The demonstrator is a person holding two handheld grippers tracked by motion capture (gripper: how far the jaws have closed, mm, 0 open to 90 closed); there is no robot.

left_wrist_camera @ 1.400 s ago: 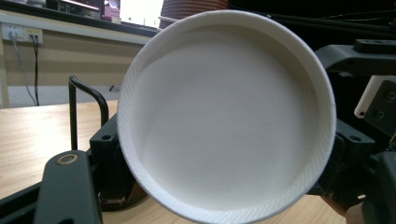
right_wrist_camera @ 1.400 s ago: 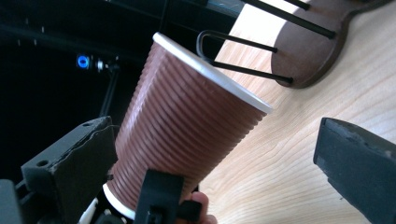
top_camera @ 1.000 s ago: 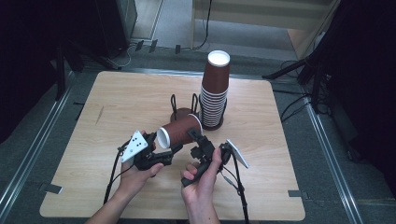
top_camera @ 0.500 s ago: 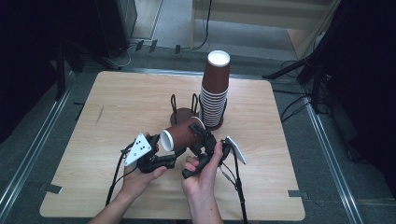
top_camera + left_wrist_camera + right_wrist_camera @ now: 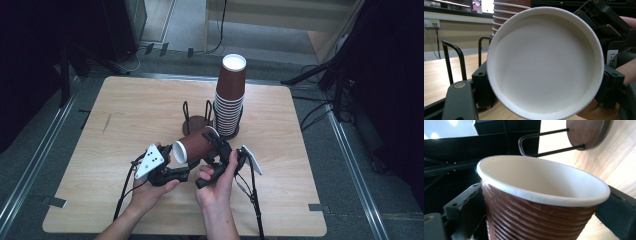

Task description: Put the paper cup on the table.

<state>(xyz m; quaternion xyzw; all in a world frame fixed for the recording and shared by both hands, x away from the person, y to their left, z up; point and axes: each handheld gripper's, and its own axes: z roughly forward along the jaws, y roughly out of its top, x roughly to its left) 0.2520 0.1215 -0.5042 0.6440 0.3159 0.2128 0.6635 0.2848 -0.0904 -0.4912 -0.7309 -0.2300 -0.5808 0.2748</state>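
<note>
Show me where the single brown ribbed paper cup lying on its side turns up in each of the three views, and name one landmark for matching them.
High view: the brown ribbed paper cup lies sideways at centre, white mouth facing left.
Left gripper view: the cup faces the camera, mouth first.
Right gripper view: the cup is at centre, between the black jaws, rim uppermost.
Shared landmark: the black wire cup holder behind the cup.

Table (image 5: 125, 115): my left gripper (image 5: 167, 167) and right gripper (image 5: 217, 150) meet at one sideways cup (image 5: 196, 146), near centre; cup stack (image 5: 230, 97) in holder (image 5: 196, 120) beyond.
</note>
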